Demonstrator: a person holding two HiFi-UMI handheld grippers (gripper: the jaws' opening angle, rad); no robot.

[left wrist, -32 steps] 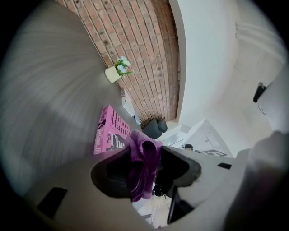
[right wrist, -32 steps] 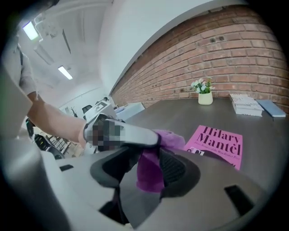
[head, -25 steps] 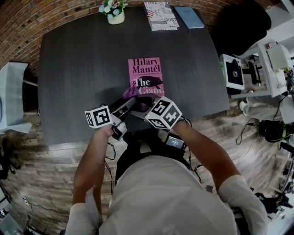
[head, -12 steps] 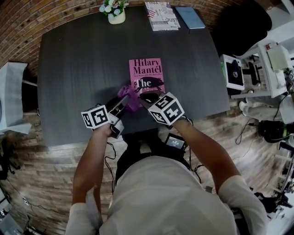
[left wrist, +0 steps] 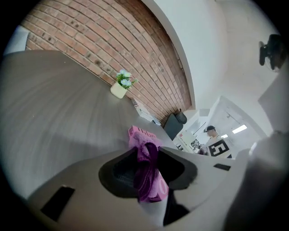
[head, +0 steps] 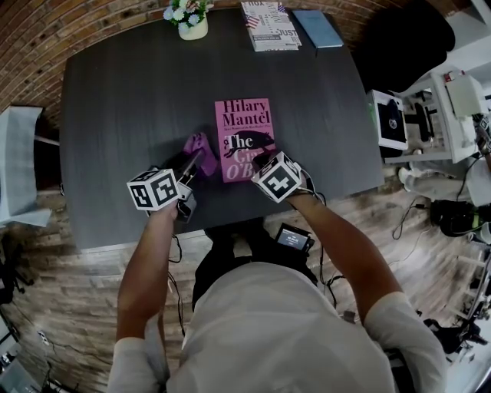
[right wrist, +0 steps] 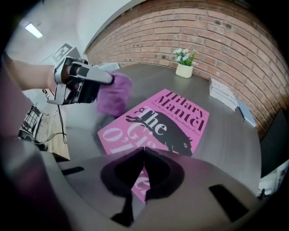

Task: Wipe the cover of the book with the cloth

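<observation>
A pink book (head: 244, 137) lies flat at the middle of the dark table (head: 123, 107), its cover up. My left gripper (head: 193, 160) is shut on a purple cloth (head: 198, 145) and holds it just left of the book. In the left gripper view the cloth (left wrist: 147, 173) hangs bunched between the pads, with the book (left wrist: 135, 134) beyond it. My right gripper (head: 258, 160) is over the book's near right part, its jaws shut with nothing between them. In the right gripper view its closed tips (right wrist: 143, 151) sit low over the cover (right wrist: 169, 117), and the cloth (right wrist: 114, 94) shows at the left.
A small pot of flowers (head: 192, 21) stands at the table's far edge. A stack of magazines (head: 270, 27) and a blue book (head: 316, 28) lie at the far right. A black chair (head: 403, 46) and equipment stand right of the table.
Both grippers were open over the cloth at the book's near left corner. The left one has closed on the cloth and drawn it left; the right has closed empty and moved onto the book.
</observation>
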